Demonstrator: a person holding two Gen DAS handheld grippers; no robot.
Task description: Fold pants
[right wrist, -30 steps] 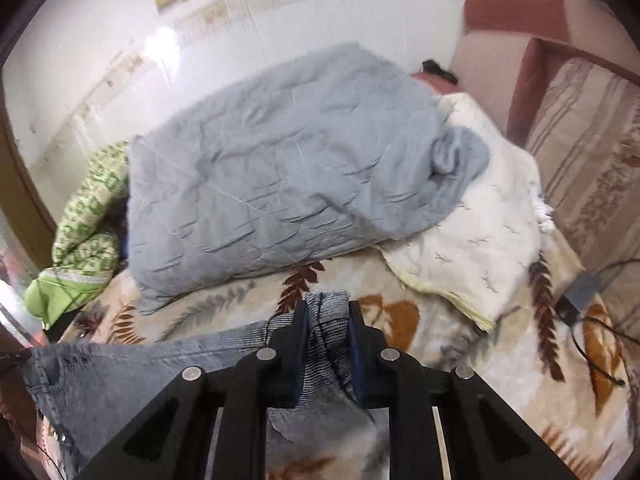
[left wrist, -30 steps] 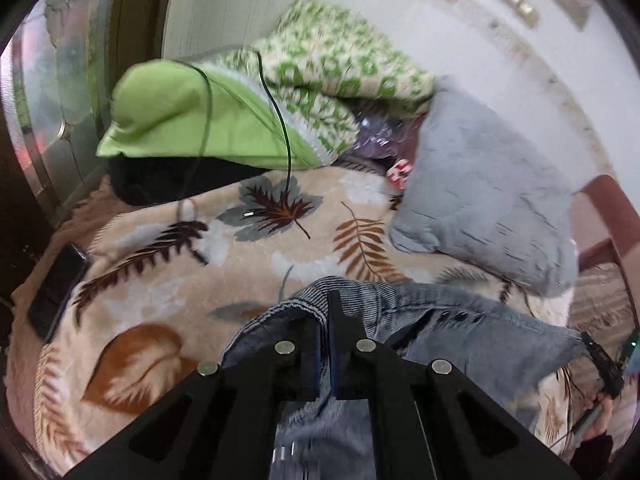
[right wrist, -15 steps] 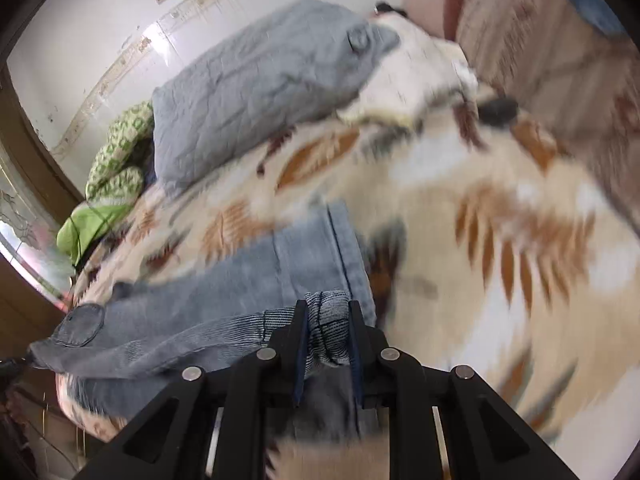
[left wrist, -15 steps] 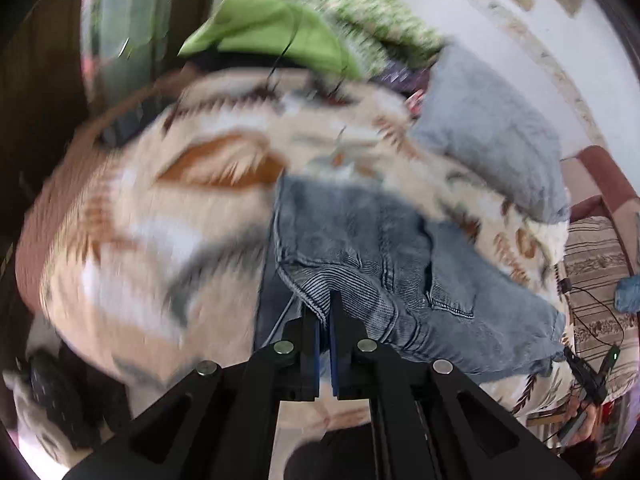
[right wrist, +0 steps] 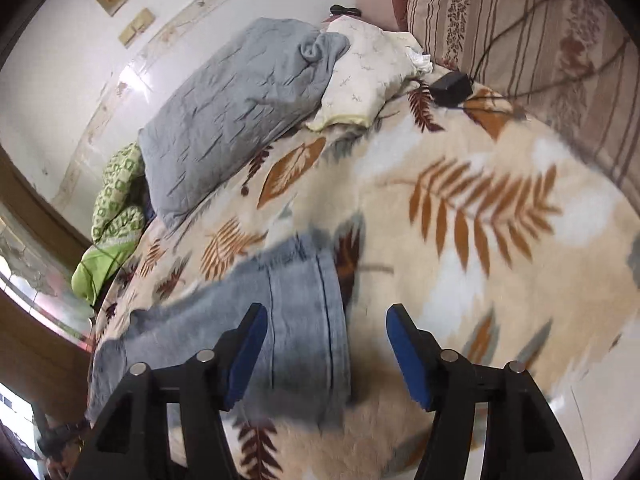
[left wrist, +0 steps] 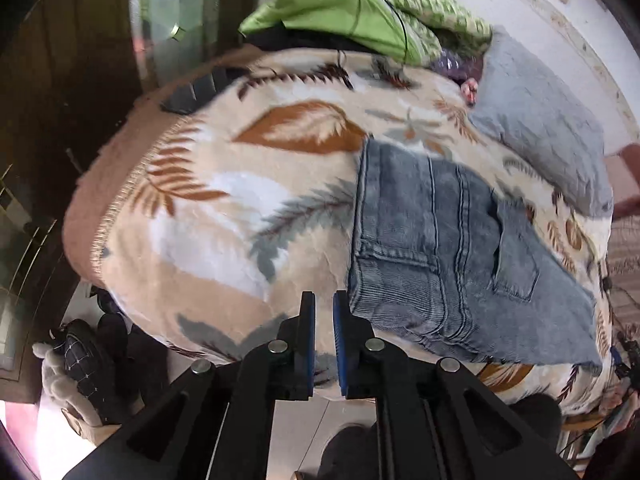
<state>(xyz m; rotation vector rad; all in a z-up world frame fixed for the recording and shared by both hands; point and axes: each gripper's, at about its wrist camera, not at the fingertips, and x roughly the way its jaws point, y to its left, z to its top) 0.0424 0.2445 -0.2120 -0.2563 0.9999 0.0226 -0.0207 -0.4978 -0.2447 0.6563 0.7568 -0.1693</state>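
Blue-grey jeans lie flat on the leaf-patterned blanket, waistband and back pocket facing the near bed edge. My left gripper hovers just left of the waistband corner. Its jaws are opening, a narrow gap shows between the blue pads, and nothing is in it. In the right wrist view the leg end of the jeans lies on the blanket. My right gripper stands over that end, its jaws opening wide. The cloth lies between and below the fingers, and the pads do not touch it.
A grey quilt, a cream pillow and green bedding are piled along the far wall. A black charger with cables lies by a striped cushion. A dark phone rests at the blanket's edge. Shoes sit on the floor below.
Both grippers held the jeans a second ago and have let go. They swung down toward the near bed edge, and the jeans now lie spread on the blanket.
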